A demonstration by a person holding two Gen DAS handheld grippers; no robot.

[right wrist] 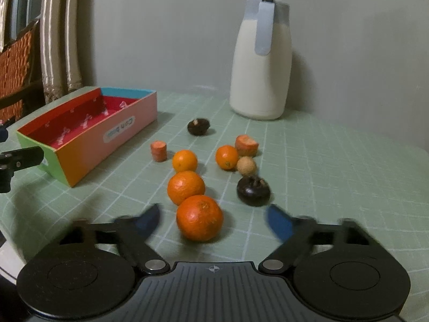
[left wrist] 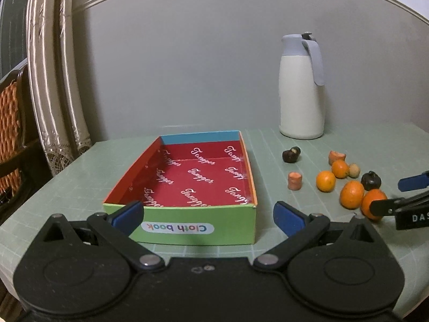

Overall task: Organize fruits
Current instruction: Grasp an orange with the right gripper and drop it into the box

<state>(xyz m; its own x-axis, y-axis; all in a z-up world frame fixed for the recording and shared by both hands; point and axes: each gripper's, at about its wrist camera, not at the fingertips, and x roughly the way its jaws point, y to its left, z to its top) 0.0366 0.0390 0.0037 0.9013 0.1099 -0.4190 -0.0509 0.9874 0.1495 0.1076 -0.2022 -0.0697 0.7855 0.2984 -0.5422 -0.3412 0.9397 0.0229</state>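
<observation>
Left gripper up close, fingers spread wide, nothing between them, facing the open box on the green surface. Oranges sit right of the box, near a white jug.

Over to the right gripper: fingers apart, blurred, either side of the nearest orange, not touching it. Two dark fruits and carrot pieces lie scattered beyond.

You're in a home dining corner.
Curtains, a wicker chair and a thermos jug on the table show it.
</observation>
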